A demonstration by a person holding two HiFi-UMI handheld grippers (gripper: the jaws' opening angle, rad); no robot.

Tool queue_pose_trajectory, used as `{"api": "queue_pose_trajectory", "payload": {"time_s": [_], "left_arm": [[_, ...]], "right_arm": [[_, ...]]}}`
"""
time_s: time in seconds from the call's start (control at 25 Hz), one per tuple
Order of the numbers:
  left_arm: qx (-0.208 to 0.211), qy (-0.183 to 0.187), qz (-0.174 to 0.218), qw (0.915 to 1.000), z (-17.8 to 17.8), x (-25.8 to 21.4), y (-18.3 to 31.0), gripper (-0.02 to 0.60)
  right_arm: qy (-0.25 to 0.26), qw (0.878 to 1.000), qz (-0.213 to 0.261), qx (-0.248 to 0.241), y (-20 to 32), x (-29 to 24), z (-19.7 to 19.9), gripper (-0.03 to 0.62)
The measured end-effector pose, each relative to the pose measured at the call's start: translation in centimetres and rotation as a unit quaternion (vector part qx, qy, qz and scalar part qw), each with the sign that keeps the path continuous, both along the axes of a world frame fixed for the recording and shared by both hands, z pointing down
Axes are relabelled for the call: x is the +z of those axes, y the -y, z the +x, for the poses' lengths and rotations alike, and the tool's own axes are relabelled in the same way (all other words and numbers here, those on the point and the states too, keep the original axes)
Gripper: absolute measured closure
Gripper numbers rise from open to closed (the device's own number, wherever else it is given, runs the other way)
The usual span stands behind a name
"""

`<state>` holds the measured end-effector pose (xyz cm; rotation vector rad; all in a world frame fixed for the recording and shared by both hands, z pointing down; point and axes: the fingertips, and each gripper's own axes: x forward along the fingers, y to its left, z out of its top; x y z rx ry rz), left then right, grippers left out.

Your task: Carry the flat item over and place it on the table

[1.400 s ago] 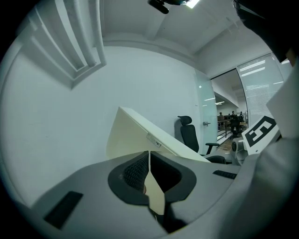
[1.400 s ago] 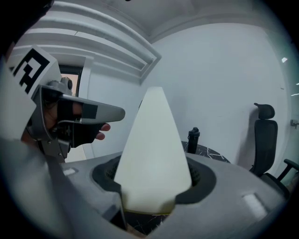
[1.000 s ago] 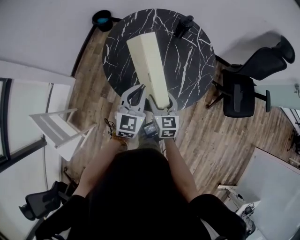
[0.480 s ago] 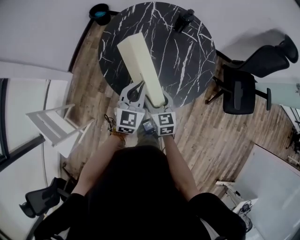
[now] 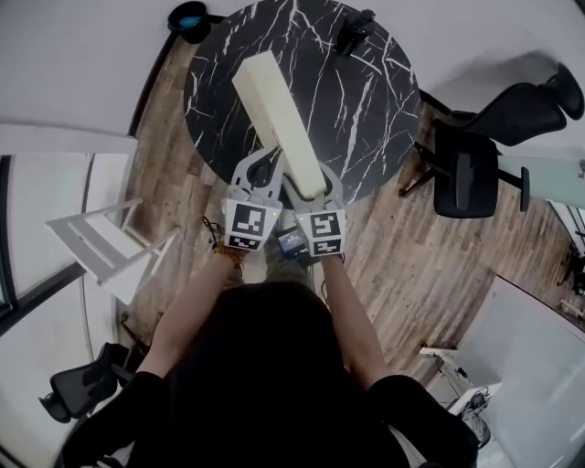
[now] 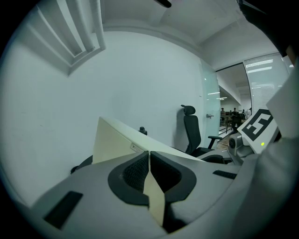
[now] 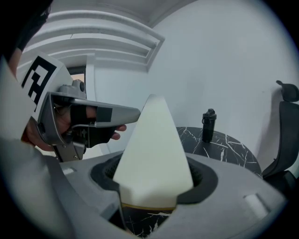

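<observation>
A long cream flat panel (image 5: 279, 119) lies slanted over the round black marble table (image 5: 375, 110), its near end past the table's front edge. My left gripper (image 5: 265, 167) is shut on a thin edge of the panel (image 6: 119, 142), which shows as a cream strip pinched between the jaws of the left gripper (image 6: 149, 158). My right gripper (image 5: 312, 187) has its jaws round the thick near end of the panel (image 7: 152, 149). The jaws of the right gripper (image 7: 152, 184) are opening, with the pads still against the panel's sides.
A black bottle (image 5: 355, 29) stands at the table's far side, also visible in the right gripper view as the bottle (image 7: 209, 123). A dark bin (image 5: 187, 15) sits on the floor at far left. A black office chair (image 5: 475, 174) stands to the right, a white frame (image 5: 101, 251) to the left.
Both grippers and the panel have edged slightly forward over the table, and the panel's far end has swung a little to the left. The left gripper's hold looks unchanged.
</observation>
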<state>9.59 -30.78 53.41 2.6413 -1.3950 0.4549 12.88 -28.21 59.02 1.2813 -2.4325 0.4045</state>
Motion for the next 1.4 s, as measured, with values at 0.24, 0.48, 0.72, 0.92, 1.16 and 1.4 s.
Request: {"api": "queue_pose_trajectory", "payload": {"time_s": [0.24, 0.48, 0.72, 0.92, 1.16, 1.4], "left_arm": [[0.03, 0.014, 0.054, 0.998, 1.6, -2.7, 0.3, 0.575], [0.063, 0.072, 0.054, 0.9939, 2.1, 0.8, -0.8, 0.574], [0.061, 0.095, 0.068, 0.9912, 1.3, 1.6, -1.2, 0.574], [0.063, 0.079, 0.057, 0.9932, 1.3, 1.9, -0.8, 0.574], [0.07, 0.063, 0.049, 0.9944, 2.0, 2.0, -0.9, 0.574], [0.09, 0.049, 0.054, 0.9932, 2.9, 1.1, -0.4, 0.574]], "right_arm": [[0.018, 0.998, -0.005, -0.052, 0.0, -0.3, -0.4, 0.306], [0.016, 0.996, 0.007, -0.087, -1.5, -0.3, -1.3, 0.31], [0.009, 0.995, 0.016, -0.099, -1.6, -0.4, -1.1, 0.299], [-0.007, 0.995, 0.015, -0.095, -2.0, -0.3, -0.6, 0.292], [-0.038, 0.995, 0.026, -0.089, -2.4, -0.7, 0.2, 0.279], [-0.032, 0.995, 0.056, -0.082, -2.8, -1.4, 0.8, 0.273]]}}
